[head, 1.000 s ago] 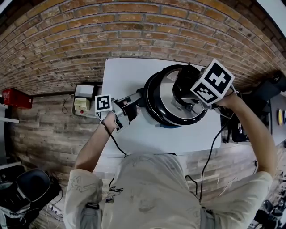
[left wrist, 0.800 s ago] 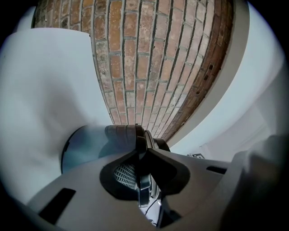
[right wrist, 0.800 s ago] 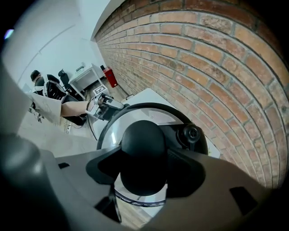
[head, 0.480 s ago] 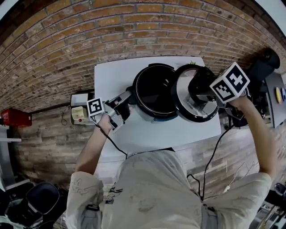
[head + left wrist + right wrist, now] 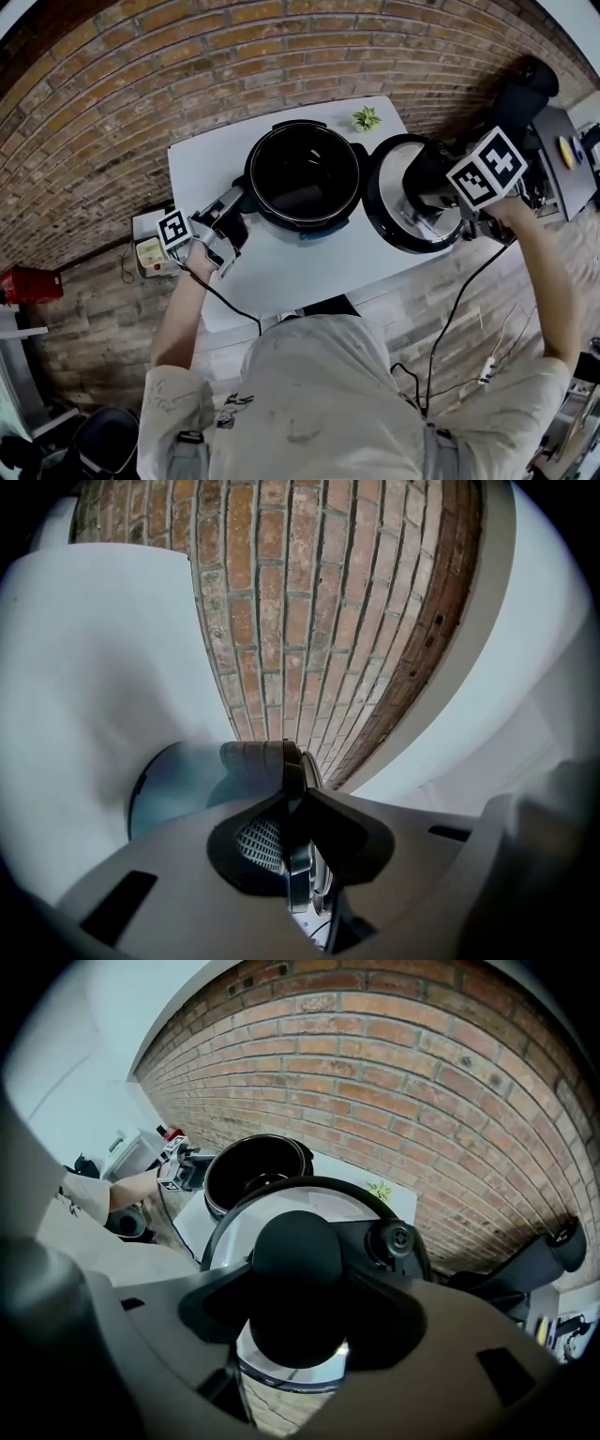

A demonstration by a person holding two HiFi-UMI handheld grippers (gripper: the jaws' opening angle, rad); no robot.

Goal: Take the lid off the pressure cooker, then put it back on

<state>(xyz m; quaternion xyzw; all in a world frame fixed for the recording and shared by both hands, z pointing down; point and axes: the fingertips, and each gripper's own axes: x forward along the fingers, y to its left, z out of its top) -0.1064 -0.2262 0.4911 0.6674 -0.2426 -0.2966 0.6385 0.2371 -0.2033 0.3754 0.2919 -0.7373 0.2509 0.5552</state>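
Our right gripper [image 5: 429, 183] had its fingers clamped on the knob [image 5: 298, 1279] of the lid [image 5: 417, 225], held over the counter's [image 5: 281, 272] right edge, just right of the open pressure cooker [image 5: 302, 178]. Our left gripper's [image 5: 232, 211] fingers pinched the cooker's side handle [image 5: 242, 197]. We judged that replacing the lid meant carrying it left.

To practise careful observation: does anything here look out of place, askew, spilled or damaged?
Only the lid: it is off the cooker, held by its knob in the right gripper beside the open cooker, near the table's right edge. No spill or damage shows.
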